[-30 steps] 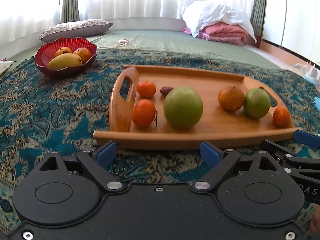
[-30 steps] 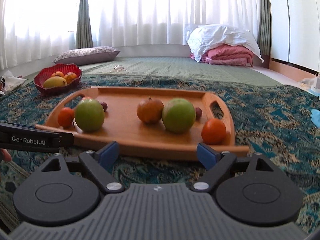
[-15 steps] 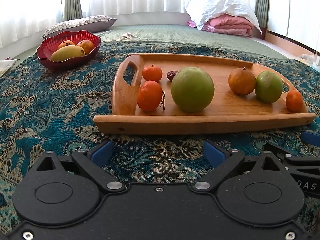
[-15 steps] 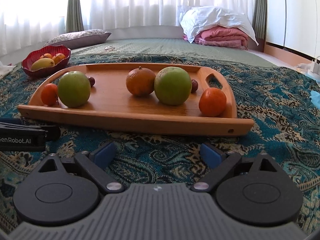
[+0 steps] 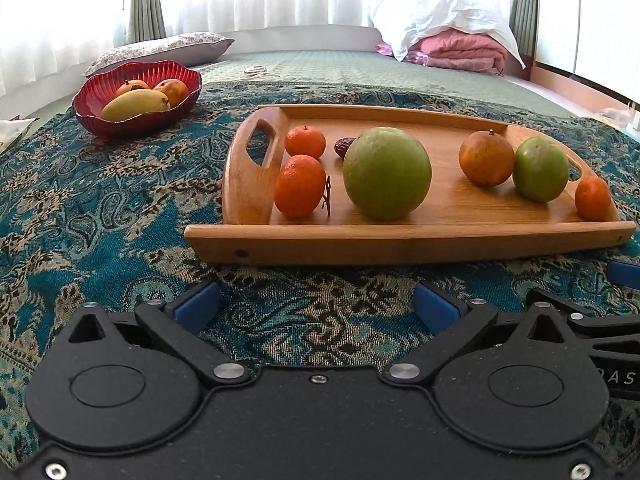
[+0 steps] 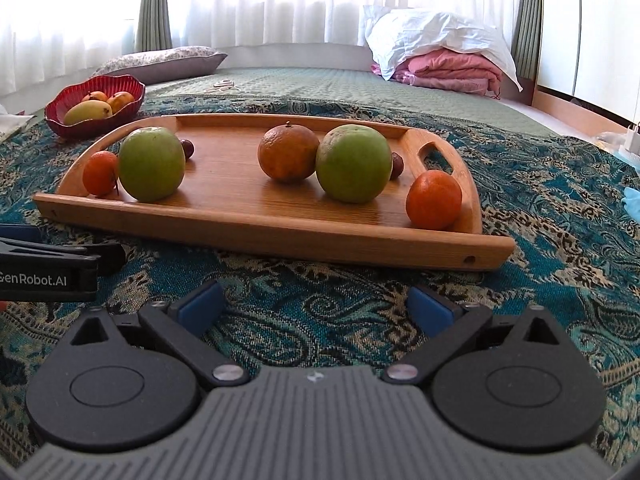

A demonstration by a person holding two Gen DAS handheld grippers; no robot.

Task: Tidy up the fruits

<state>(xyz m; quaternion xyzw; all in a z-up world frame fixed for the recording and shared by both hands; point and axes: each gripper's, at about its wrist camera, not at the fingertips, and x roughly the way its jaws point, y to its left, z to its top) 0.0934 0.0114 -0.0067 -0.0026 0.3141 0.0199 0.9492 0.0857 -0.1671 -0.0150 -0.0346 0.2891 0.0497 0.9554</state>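
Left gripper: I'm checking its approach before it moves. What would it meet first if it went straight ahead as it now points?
Probably the near wall of the wooden tray, which lies across the open left gripper; beyond it sits the big green fruit. Height is unclear.

Left gripper (image 5: 316, 304) matte black, two round hubs, silver screws, blue fingertip pads (image 5: 196, 306), right gripper (image 6: 316, 304) black hubs beside a ribbed grey centre plate, blue pads (image 6: 430, 308), white "GenRobot.AI" lettering on the left gripper's side

Smooth wooden tray (image 5: 408, 240), woven patterned cloth (image 5: 100, 216)
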